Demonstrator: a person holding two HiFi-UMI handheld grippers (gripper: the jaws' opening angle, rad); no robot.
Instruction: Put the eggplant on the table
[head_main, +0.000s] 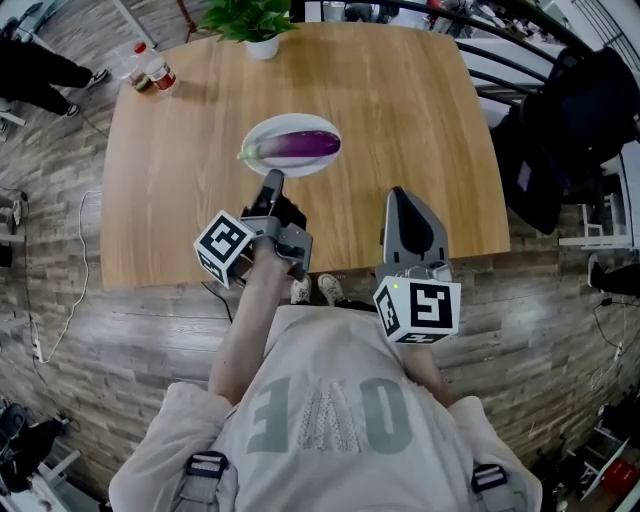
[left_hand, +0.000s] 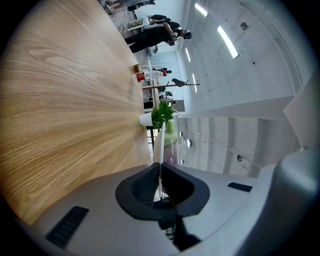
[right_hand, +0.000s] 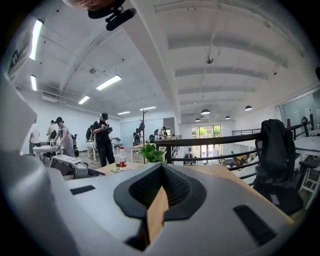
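Note:
A purple eggplant (head_main: 300, 146) with a green stem lies on a white plate (head_main: 262, 132) in the middle of the wooden table (head_main: 420, 110). My left gripper (head_main: 273, 180) is shut and empty, with its tip just short of the plate's near rim. The left gripper view is rolled, and there the left gripper (left_hand: 159, 167) points at the plate (left_hand: 157, 145) seen edge-on, with the eggplant (left_hand: 170, 134) on it. My right gripper (head_main: 397, 195) hovers over the table's near right part, well apart from the plate. In the right gripper view its jaws (right_hand: 161, 170) stand together, holding nothing.
A potted plant (head_main: 262, 40) stands at the table's far edge and bottles (head_main: 158, 70) at the far left corner. A dark coat hangs on a chair (head_main: 565, 130) to the right, by a black railing (right_hand: 210, 141). People stand further back in the room.

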